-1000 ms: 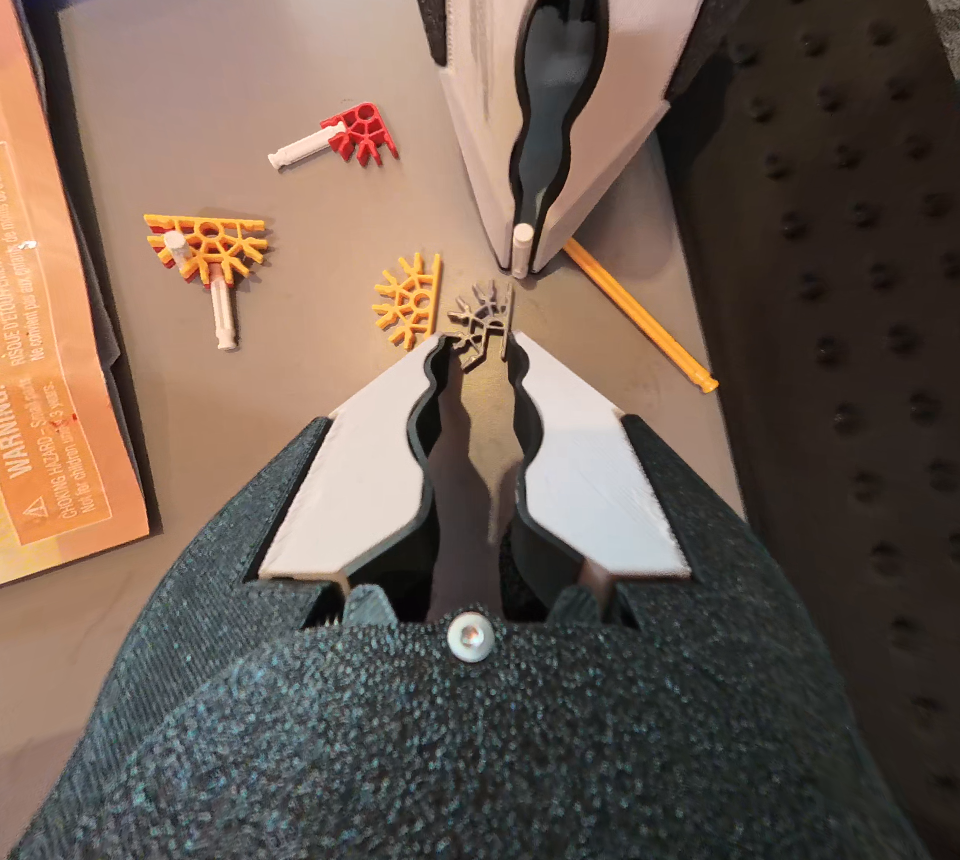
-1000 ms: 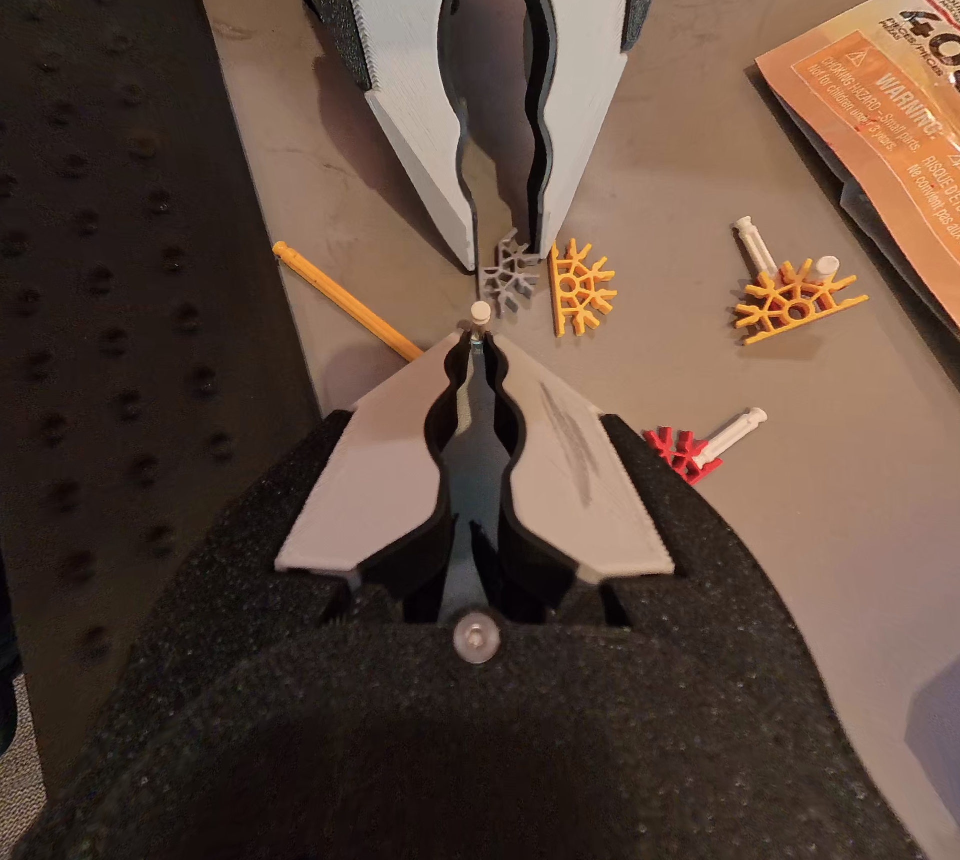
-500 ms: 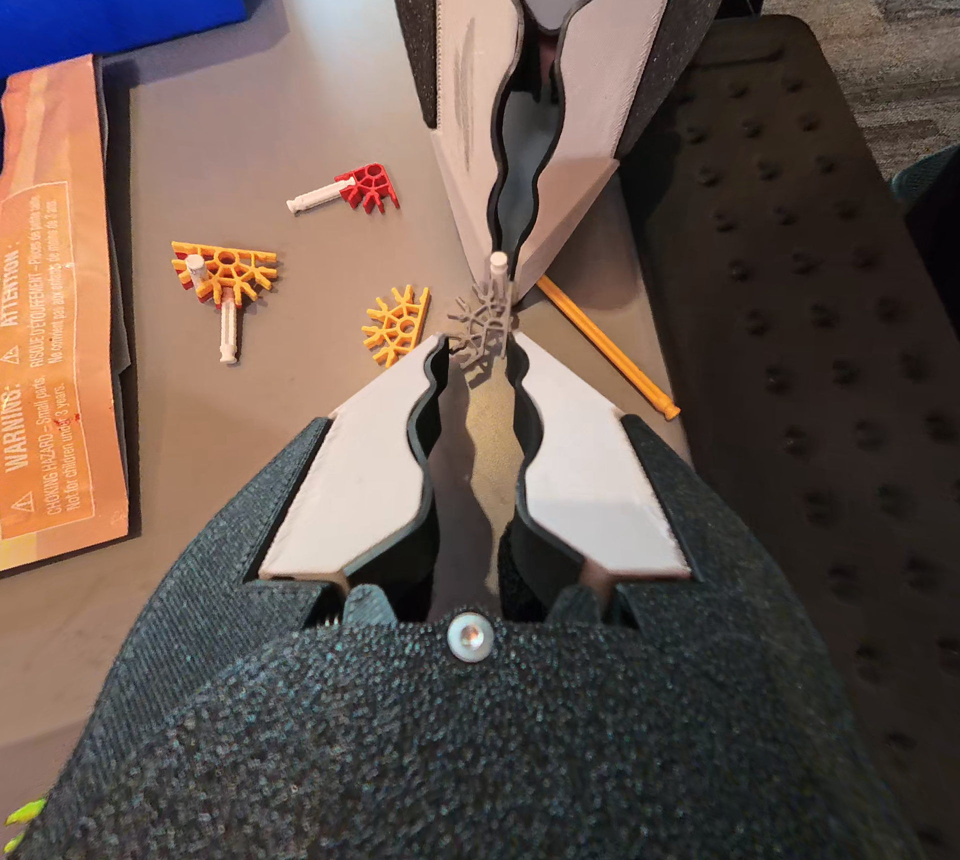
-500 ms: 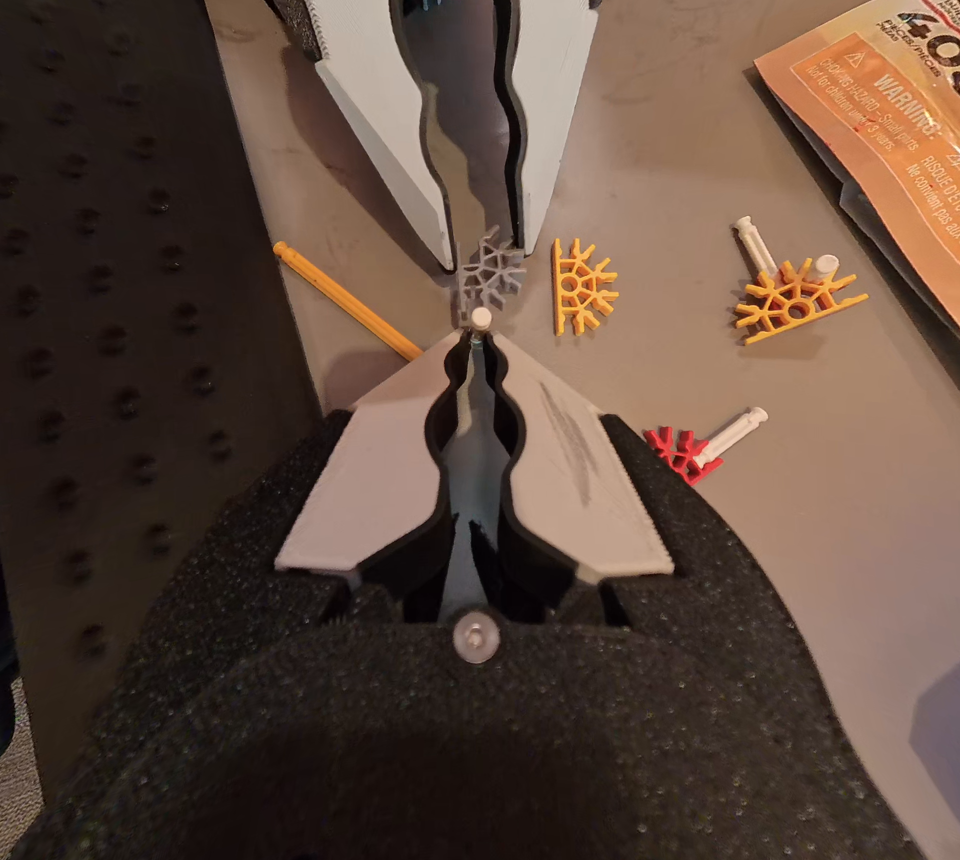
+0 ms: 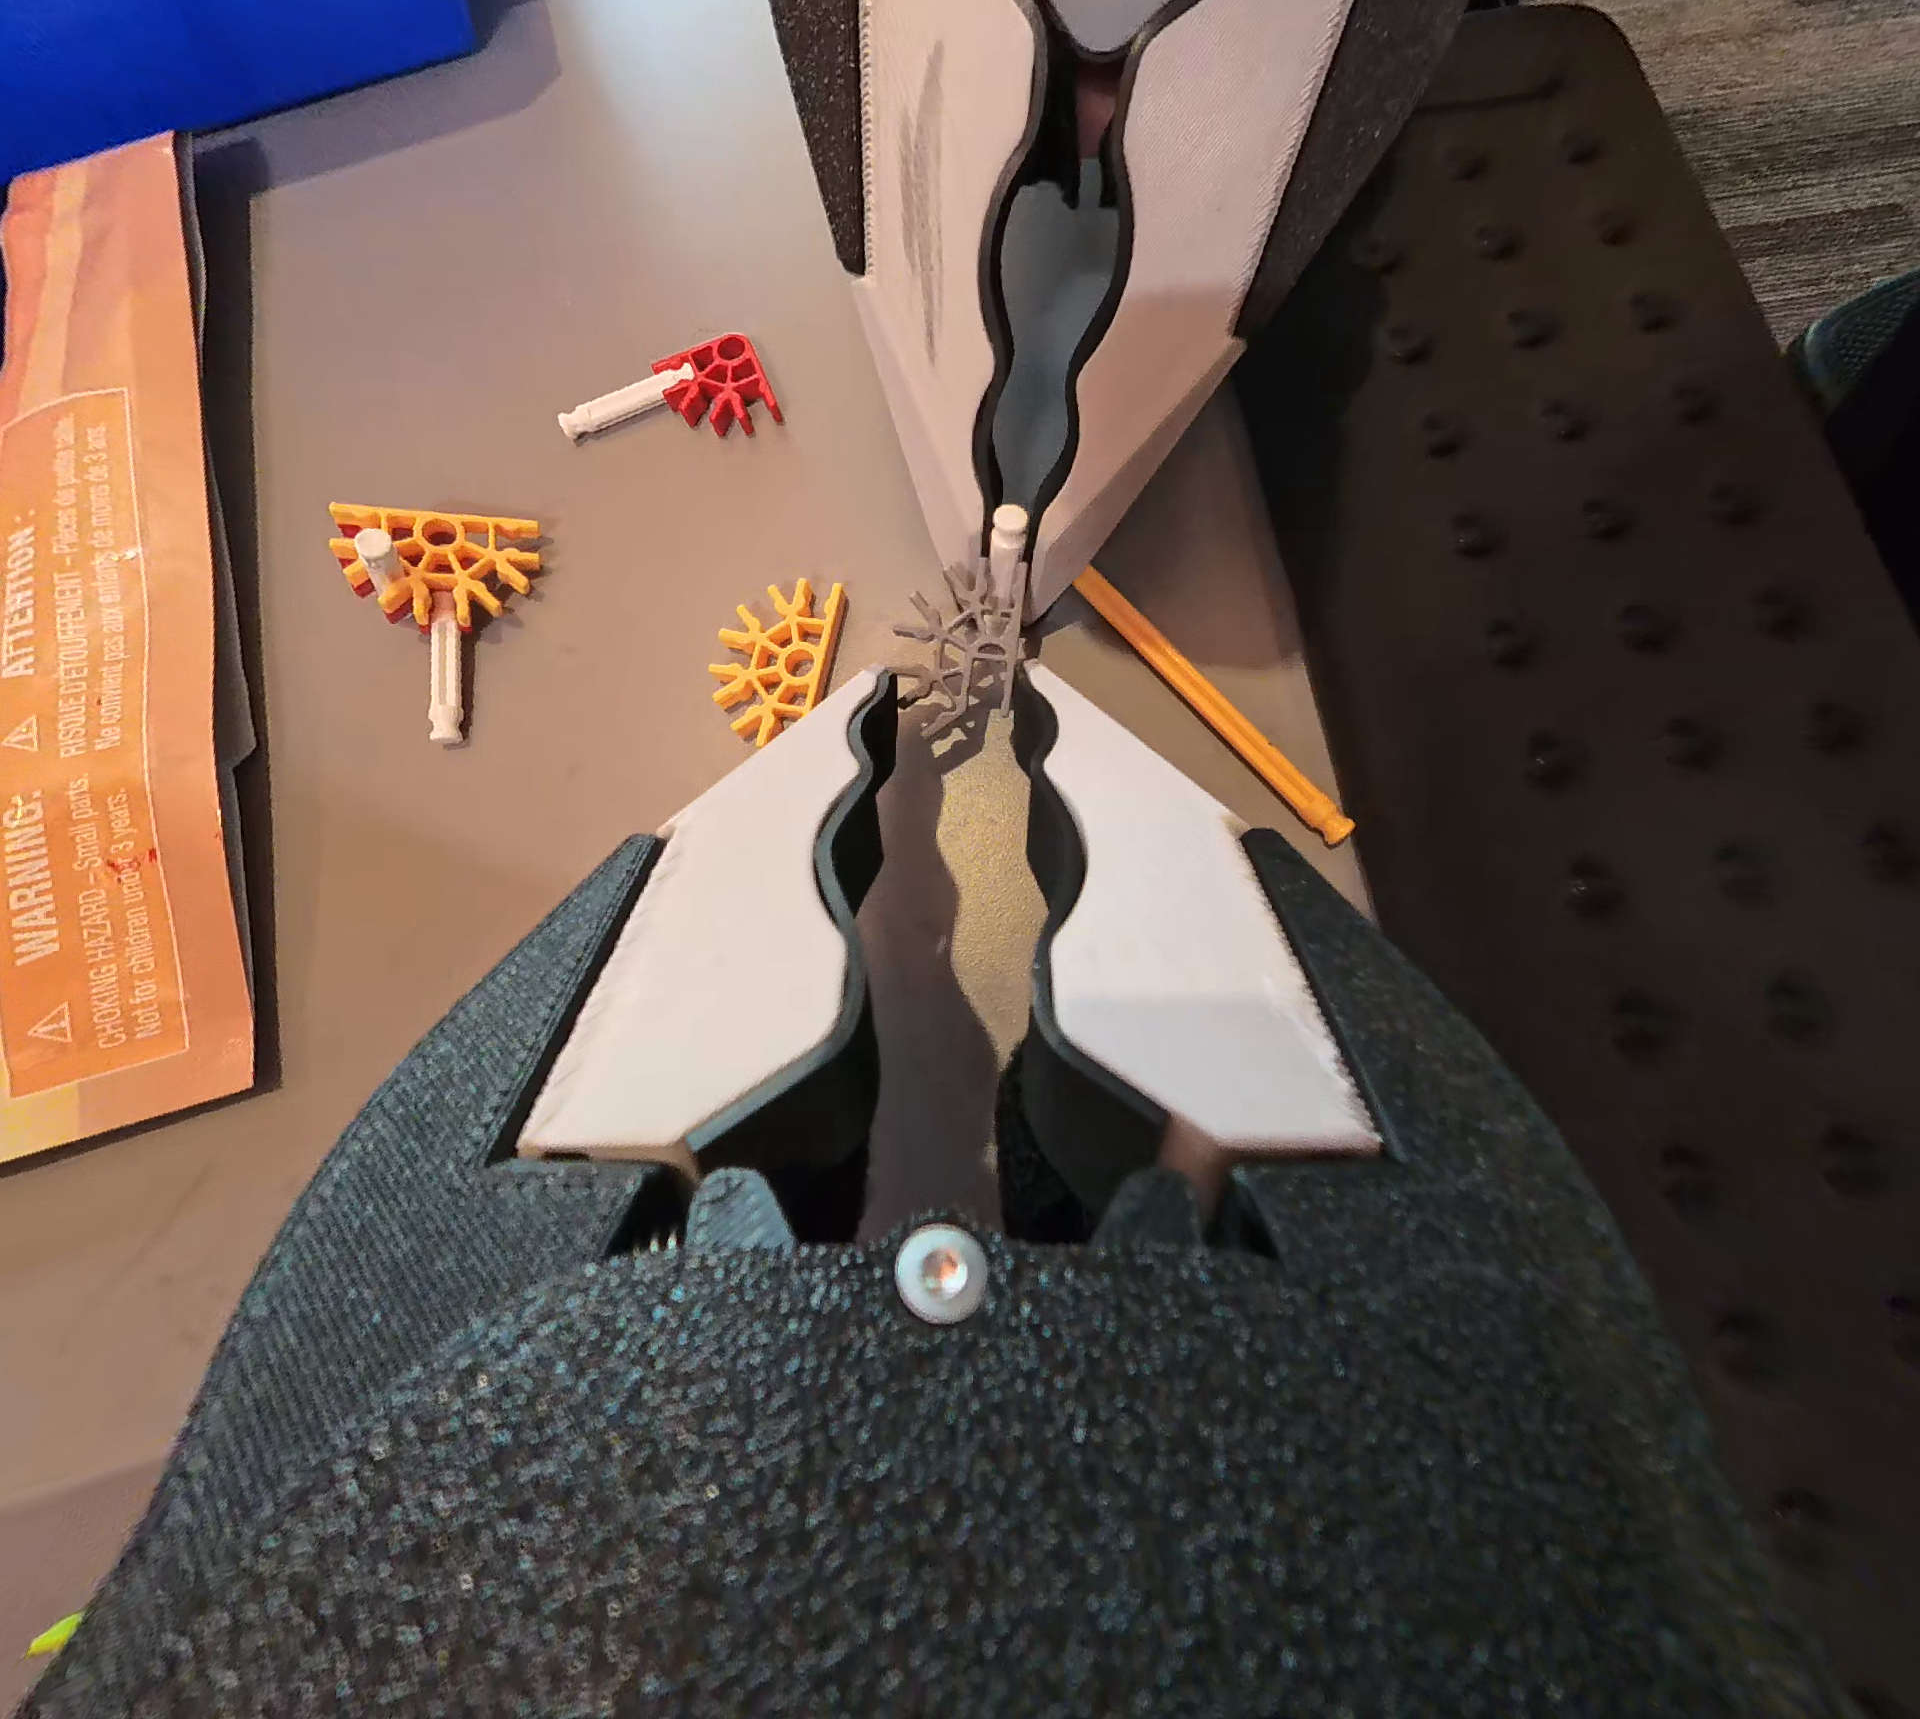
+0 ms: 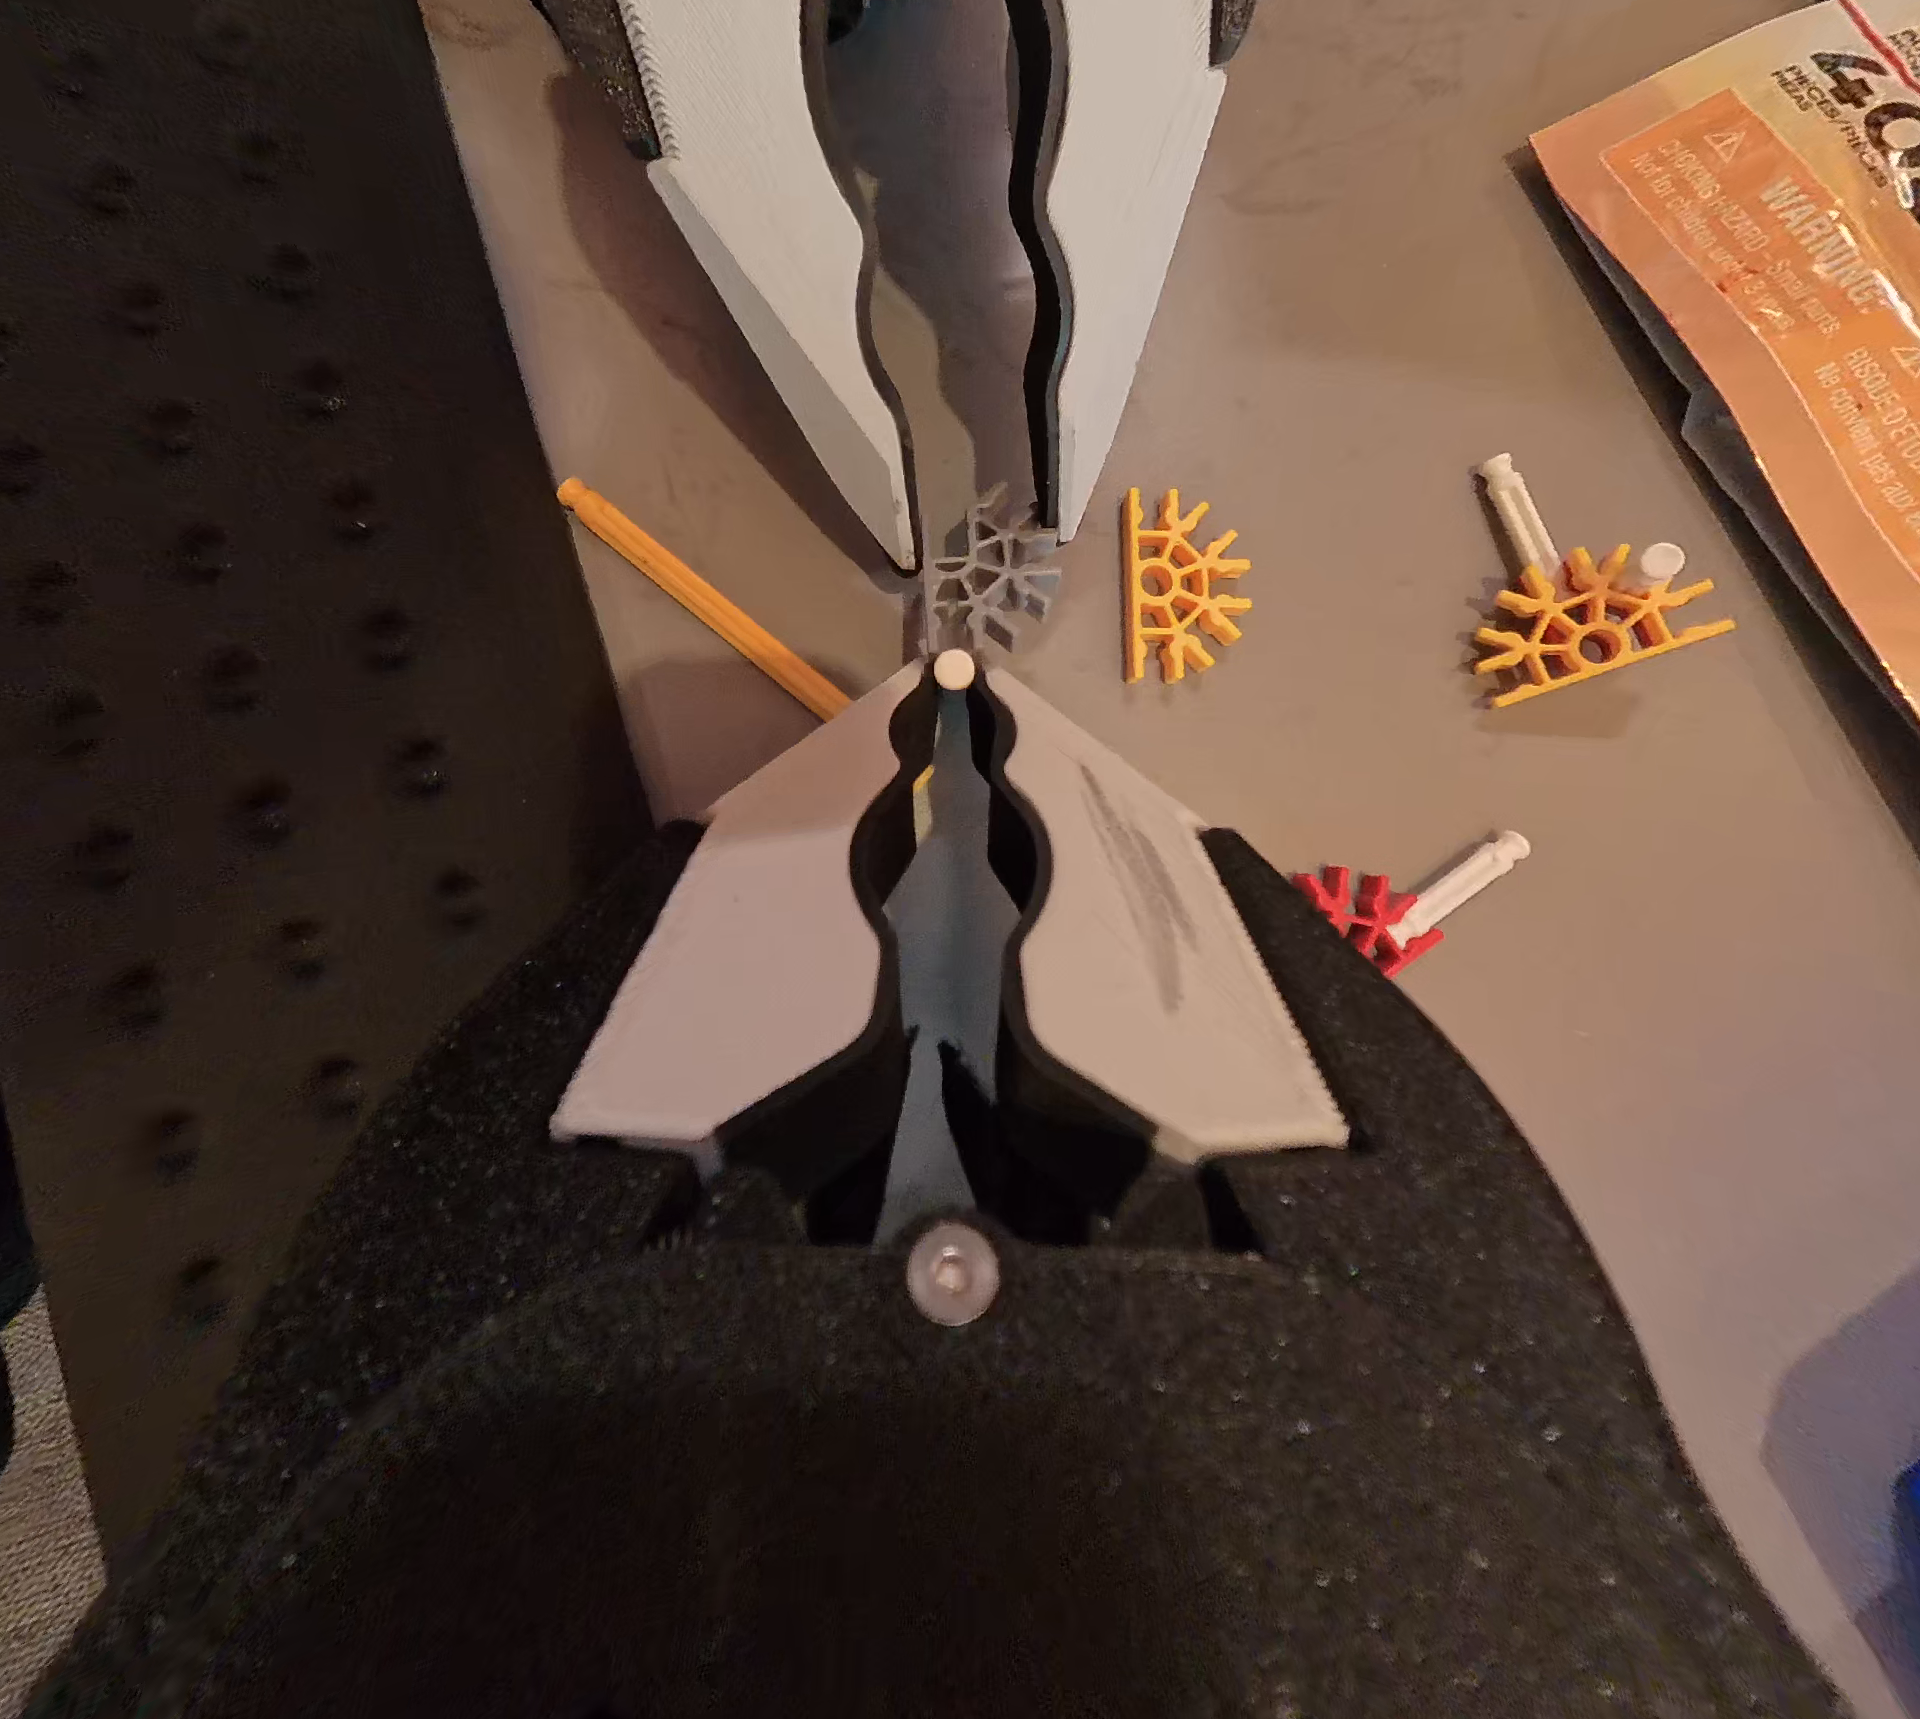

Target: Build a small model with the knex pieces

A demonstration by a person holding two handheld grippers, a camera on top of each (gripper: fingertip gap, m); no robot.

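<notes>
Your left gripper (image 5: pixel 956 693) pinches the grey connector (image 5: pixel 966 646) upright; your right gripper (image 6: pixel 954 677) pinches a white rod (image 6: pixel 954 668), end-on against its slot.

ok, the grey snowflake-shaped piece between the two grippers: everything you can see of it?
The grey piece is a small flat connector, plastic by the look, with a lattice body and short forked prongs fanning round its edge. It stands on edge, lifted off the grey table. The left gripper pinches its near edge between the fingertips. On the far side, the white rod held by the right gripper meets its rim; whether the rod is seated cannot be told.
</notes>
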